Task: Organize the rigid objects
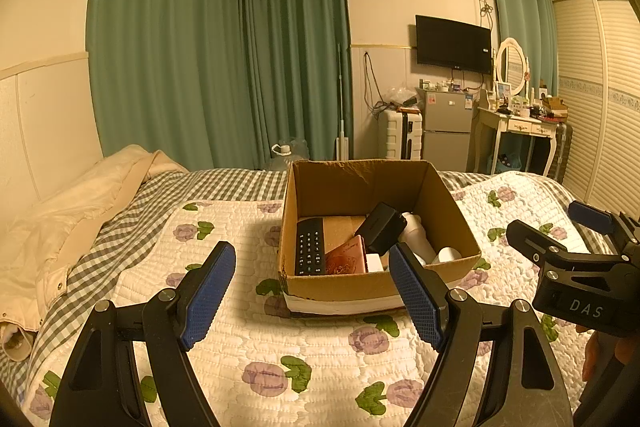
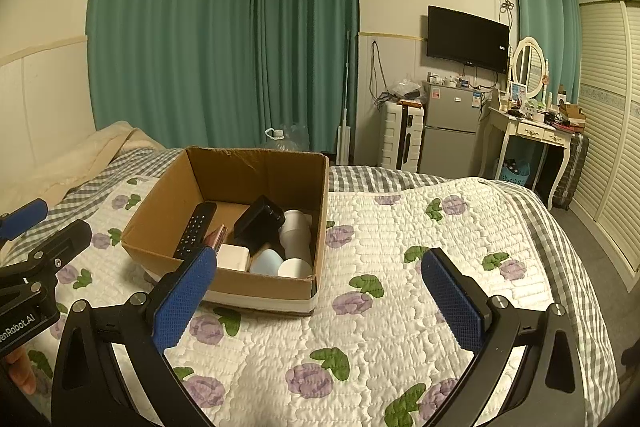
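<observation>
An open cardboard box stands on the bed's flowered quilt. In it lie a black remote, a pinkish-brown booklet, a black rectangular device, white bottles or cups, a white block and a pale blue cup. My left gripper is open and empty, just short of the box's near wall. My right gripper is open and empty, right of the box; it also shows in the left wrist view.
A cream jacket lies on the checked sheet at the bed's left. Beyond the bed are green curtains, a water jug, a white suitcase, a small fridge, a dressing table and a wardrobe.
</observation>
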A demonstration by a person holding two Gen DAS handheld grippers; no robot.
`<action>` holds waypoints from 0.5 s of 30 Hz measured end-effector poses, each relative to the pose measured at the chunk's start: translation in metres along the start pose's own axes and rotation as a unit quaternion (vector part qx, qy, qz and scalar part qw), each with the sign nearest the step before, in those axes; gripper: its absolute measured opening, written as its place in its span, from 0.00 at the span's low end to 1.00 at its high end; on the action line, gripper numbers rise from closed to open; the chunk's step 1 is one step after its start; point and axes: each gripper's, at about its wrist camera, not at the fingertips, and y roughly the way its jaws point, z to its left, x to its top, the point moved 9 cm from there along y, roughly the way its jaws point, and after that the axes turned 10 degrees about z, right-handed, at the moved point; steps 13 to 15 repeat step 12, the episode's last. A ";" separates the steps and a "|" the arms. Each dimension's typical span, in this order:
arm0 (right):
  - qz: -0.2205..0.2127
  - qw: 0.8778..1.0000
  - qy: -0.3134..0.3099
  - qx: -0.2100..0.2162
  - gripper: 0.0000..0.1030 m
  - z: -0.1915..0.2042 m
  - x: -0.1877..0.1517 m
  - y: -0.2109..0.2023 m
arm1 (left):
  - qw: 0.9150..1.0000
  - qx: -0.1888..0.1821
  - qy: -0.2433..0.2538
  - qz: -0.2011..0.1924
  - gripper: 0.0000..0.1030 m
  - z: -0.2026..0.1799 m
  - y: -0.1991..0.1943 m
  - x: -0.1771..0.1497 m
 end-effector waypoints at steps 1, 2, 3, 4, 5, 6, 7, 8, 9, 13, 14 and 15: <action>0.000 1.000 0.000 0.000 1.00 0.000 0.000 0.000 | 1.000 0.000 0.000 0.000 0.79 0.000 0.000 0.000; 0.000 1.000 0.000 0.000 1.00 0.000 0.000 0.000 | 1.000 0.000 0.000 0.000 0.79 0.000 0.000 0.000; 0.001 1.000 0.000 0.000 1.00 0.000 0.000 0.000 | 1.000 0.000 0.000 0.000 0.79 -0.001 0.000 0.000; 0.001 1.000 0.000 0.000 1.00 0.000 0.000 0.000 | 1.000 0.000 0.000 0.000 0.79 0.000 0.000 0.000; 0.002 1.000 0.000 0.000 1.00 0.000 -0.001 0.001 | 1.000 0.001 0.000 0.000 0.79 0.000 0.000 0.000; 0.002 1.000 0.000 0.000 1.00 0.000 -0.001 0.002 | 1.000 0.001 0.000 0.001 0.79 -0.001 0.000 0.000; 0.003 1.000 0.000 0.000 1.00 0.000 -0.001 0.002 | 1.000 0.000 0.000 0.000 0.79 0.000 0.000 0.000; 0.003 1.000 0.000 0.000 1.00 0.000 -0.001 0.002 | 1.000 0.000 -0.001 0.001 0.79 0.000 0.000 -0.001; 0.003 1.000 0.001 0.000 1.00 0.000 -0.001 0.002 | 1.000 0.000 -0.001 0.002 0.79 0.000 0.000 0.000; 0.003 1.000 0.001 0.000 1.00 -0.001 -0.002 0.002 | 1.000 0.000 -0.001 0.003 0.79 -0.001 0.001 -0.001; 0.003 1.000 0.001 0.000 1.00 -0.001 -0.002 0.002 | 1.000 0.000 -0.001 0.003 0.79 -0.001 0.001 -0.001; 0.003 1.000 0.001 0.000 1.00 -0.001 -0.002 0.002 | 1.000 0.000 -0.001 0.003 0.79 -0.001 0.001 -0.001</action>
